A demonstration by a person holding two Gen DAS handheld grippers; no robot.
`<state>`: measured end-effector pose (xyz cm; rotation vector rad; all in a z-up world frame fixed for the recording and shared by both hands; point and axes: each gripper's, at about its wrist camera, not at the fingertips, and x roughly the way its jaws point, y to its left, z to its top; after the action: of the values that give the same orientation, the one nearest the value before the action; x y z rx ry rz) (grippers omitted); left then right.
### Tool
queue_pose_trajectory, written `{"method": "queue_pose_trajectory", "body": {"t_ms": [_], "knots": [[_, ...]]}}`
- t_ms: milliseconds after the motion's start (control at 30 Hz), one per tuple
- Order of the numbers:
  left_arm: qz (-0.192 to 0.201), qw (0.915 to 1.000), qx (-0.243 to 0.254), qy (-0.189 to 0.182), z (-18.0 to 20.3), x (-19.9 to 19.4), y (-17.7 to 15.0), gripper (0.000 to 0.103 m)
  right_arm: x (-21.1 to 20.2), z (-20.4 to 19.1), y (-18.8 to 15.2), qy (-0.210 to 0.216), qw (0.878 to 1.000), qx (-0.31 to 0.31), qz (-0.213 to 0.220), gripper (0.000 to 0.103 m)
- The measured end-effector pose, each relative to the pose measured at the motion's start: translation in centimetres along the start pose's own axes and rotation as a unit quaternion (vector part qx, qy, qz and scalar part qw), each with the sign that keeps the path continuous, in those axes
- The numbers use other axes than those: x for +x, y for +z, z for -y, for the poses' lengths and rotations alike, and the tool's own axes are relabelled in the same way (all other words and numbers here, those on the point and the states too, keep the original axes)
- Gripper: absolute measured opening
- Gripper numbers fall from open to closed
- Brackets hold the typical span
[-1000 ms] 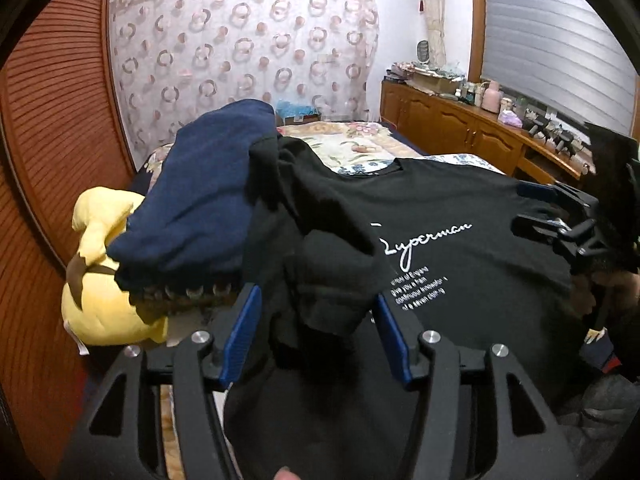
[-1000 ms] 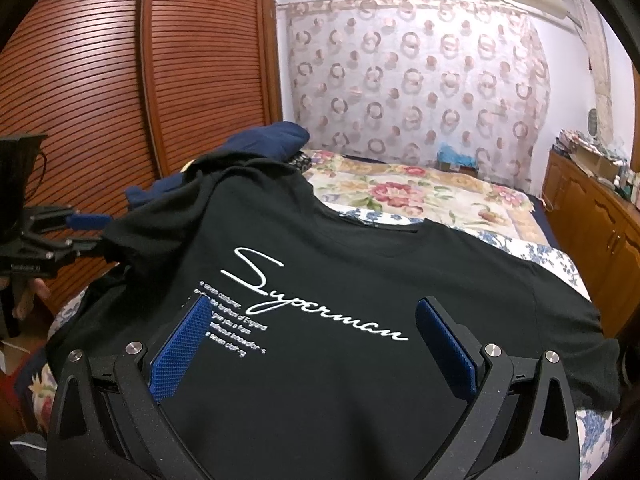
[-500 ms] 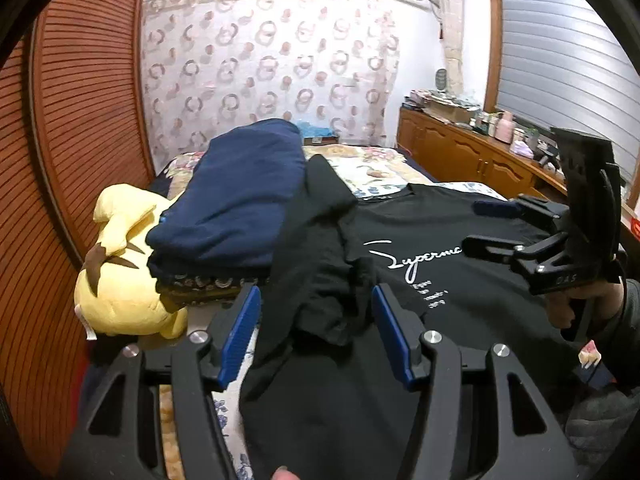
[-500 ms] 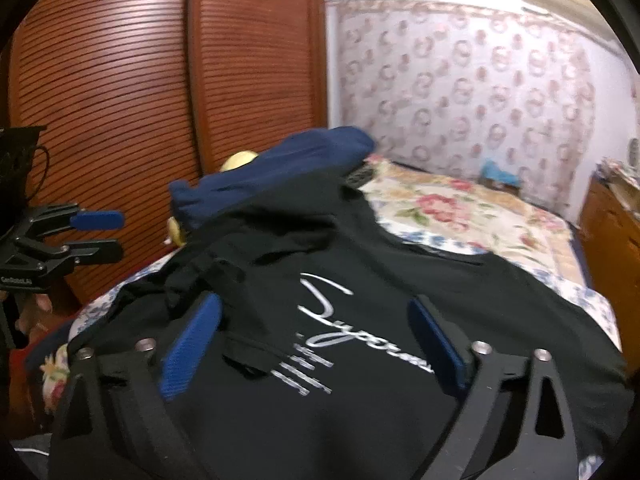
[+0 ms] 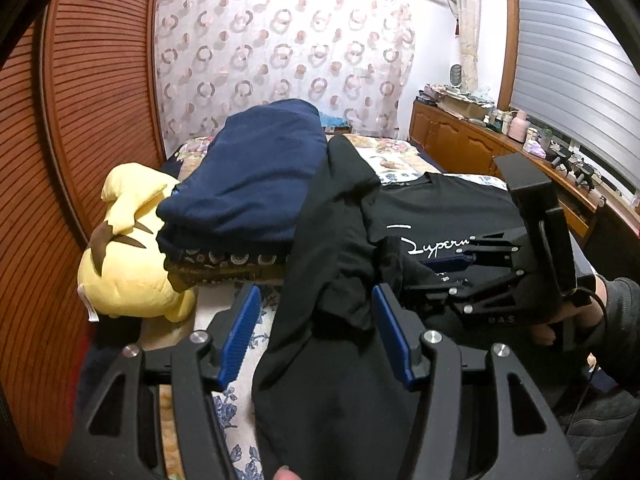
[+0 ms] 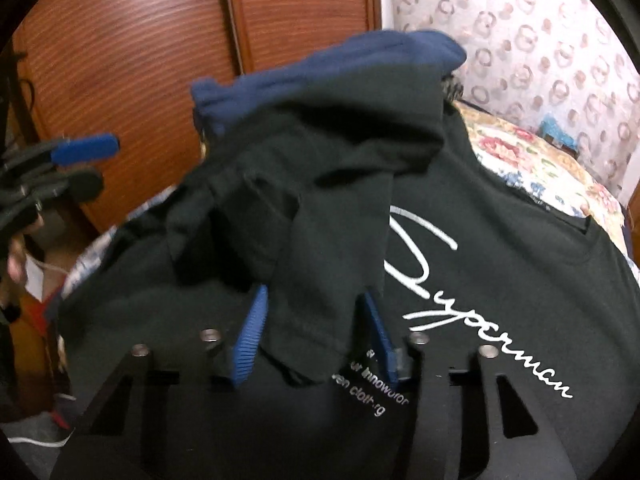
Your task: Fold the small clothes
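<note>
The right gripper (image 6: 314, 332) has just been closing on the black shirt (image 6: 480, 320)'s sleeve (image 6: 312, 280); whether it pinches yet, I cannot tell. The left gripper (image 5: 316, 336) is apart around the shirt's side. The shirt lies on the bed (image 5: 244, 416) beside the blue pile (image 5: 256, 184). Next: fold the sleeve in.

- The left wrist view sits just behind the left gripper (image 5: 316, 336), close over the bed (image 5: 240, 404), facing along it toward the patterned curtain (image 5: 280, 60), with the cabinets (image 5: 460, 140) at its right.
- The right wrist view sits just behind the right gripper (image 6: 316, 332), very near the cloth, tilted down and facing the wooden wardrobe doors (image 6: 160, 60).
- Both views share the black T-shirt (image 5: 460, 216) with its white lettering, the navy folded pile (image 5: 256, 184) and the curtain; each also catches the other gripper at its edge.
</note>
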<state>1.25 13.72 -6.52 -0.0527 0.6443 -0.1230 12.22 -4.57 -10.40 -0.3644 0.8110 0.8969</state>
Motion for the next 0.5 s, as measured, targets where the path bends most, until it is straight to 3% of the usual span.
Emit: {"method": "queue_pose_trajectory", "body": {"t_ms": [33,133,400,500], "knots": [[-0.001,1.0,-0.001,0.0,0.0,0.1,-0.1,0.057,-0.1,0.2,-0.1,-0.002,1.0,0.0,0.001,0.02],[-0.003,1.0,-0.002,-0.002,0.1,0.3,-0.3,0.057,-1.0,1.0,-0.2,0.002,1.0,0.008,0.016,0.007],[-0.006,1.0,0.002,-0.004,0.4,0.7,-0.4,0.057,-6.7,5.3,-1.1,-0.023,0.994,0.085,0.072,0.007],[-0.009,0.9999,0.004,-0.007,0.5,1.1,-0.5,0.057,-8.1,6.6,-1.8,-0.055,0.991,0.095,0.076,0.021]]}}
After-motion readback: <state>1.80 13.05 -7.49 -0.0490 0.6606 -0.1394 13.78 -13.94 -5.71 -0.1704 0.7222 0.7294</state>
